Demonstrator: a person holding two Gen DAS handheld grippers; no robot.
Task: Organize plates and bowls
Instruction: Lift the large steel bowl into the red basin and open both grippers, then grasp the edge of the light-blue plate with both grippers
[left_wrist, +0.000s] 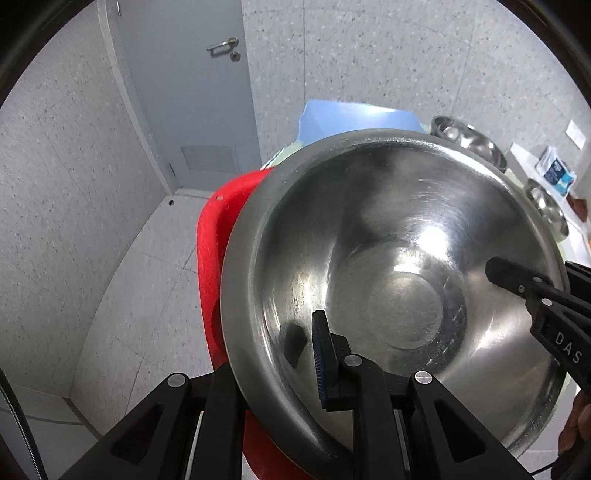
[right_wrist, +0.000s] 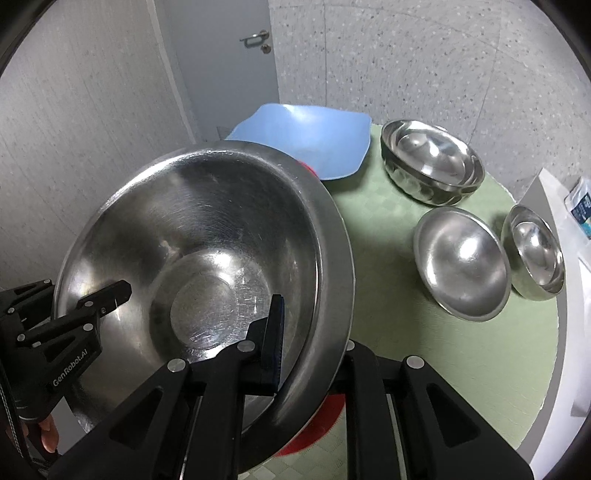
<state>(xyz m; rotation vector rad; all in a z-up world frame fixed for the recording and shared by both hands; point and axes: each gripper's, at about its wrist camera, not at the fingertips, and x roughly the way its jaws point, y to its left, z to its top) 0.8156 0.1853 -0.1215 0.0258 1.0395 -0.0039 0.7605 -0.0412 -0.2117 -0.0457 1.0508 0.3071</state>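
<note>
Pinching opposite rims of the large round steel mixing bowl (right_wrist: 207, 258), the left gripper (left_wrist: 280, 373) and right gripper (right_wrist: 295, 343) hold it over the red plastic plate (left_wrist: 218, 236), not yet set down; at upper right of the right wrist view two steel bowls sit nested (right_wrist: 432, 166). Two single small steel bowls (right_wrist: 461, 262) and a pale blue square plate (right_wrist: 306, 136) are left.

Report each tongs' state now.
Left tongs: shut on the big steel bowl's rim.
Right tongs: shut on the same bowl's opposite rim.

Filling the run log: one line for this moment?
large steel bowl | left claw shut on rim | right claw shut on opposite rim | above red plate
</note>
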